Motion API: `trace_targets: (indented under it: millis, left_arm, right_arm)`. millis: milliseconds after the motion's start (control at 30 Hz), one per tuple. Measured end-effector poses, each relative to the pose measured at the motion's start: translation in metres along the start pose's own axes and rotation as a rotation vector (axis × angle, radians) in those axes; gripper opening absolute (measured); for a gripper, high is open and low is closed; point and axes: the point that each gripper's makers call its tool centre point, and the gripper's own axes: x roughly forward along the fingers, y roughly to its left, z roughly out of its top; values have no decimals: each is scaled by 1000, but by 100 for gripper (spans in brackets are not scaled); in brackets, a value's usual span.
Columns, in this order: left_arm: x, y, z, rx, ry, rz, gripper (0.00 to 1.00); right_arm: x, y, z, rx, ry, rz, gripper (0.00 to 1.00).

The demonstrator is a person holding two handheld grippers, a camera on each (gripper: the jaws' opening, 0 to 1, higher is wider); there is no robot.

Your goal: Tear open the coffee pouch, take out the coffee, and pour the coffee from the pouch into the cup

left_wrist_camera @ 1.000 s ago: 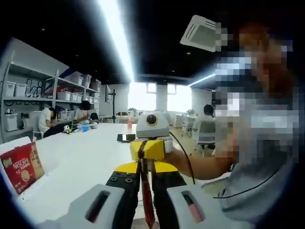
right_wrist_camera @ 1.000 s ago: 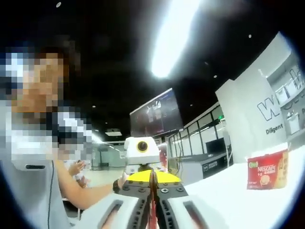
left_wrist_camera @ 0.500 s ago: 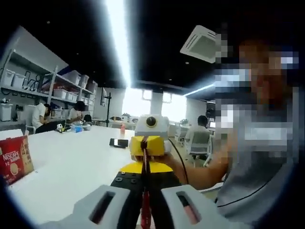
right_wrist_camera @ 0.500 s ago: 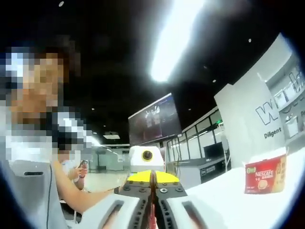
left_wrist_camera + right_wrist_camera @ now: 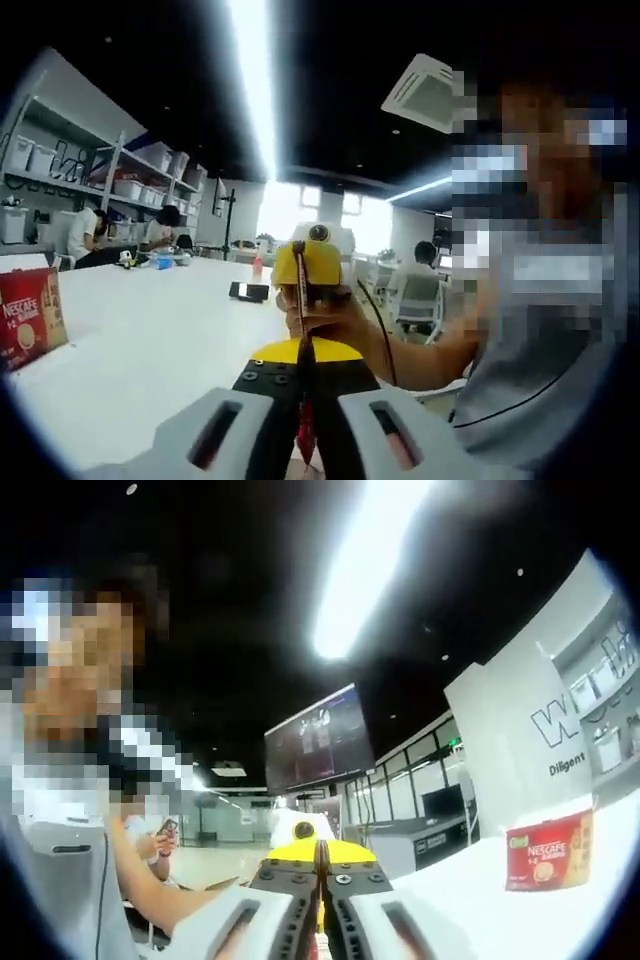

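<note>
At the bottom centre of the left gripper view, the left gripper (image 5: pixel 304 420) is seen clenched on a thin red pouch (image 5: pixel 303 400), held edge-on. Just beyond, the right gripper (image 5: pixel 308 275) is gripped by a hand (image 5: pixel 335 322). A Nescafé box (image 5: pixel 28 318) stands at the left edge on the table (image 5: pixel 160 350).

In the right gripper view, the right gripper (image 5: pixel 320 910) is likewise clamped on the pouch (image 5: pixel 320 865), with the box (image 5: pixel 548 852) at lower right.

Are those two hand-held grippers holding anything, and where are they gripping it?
Yes. Both pinch one thin red coffee pouch seen edge-on: the left hand-held gripper at one end, the right hand-held gripper at the other.
</note>
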Motion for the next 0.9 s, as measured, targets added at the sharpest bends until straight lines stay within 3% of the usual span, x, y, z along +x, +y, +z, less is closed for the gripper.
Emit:
trace_targets:
  millis: [233, 300, 433, 567, 733, 900]
  left_arm:
    - [-5, 1, -10, 58, 42, 33, 4]
    - [-6, 0, -9, 61, 47, 36, 4]
    - [-6, 2, -14, 79, 84, 49, 4]
    - [-5, 1, -14, 84, 86, 50, 4]
    - [-1, 1, -15, 92, 95, 49, 4]
    - [1, -2, -15, 89, 101, 43, 5]
  right_arm:
    - [-4, 2, -5, 17, -21, -4, 0]
    - [-4, 11, -2, 69, -76, 58, 2]
    - [-8, 5, -12, 88, -67, 28, 12]
    - [-10, 8, -16, 92, -67, 29, 14]
    - [-14, 8, -12, 82, -82, 12, 3]
    - [-17, 9, -10, 65, -75, 8, 2]
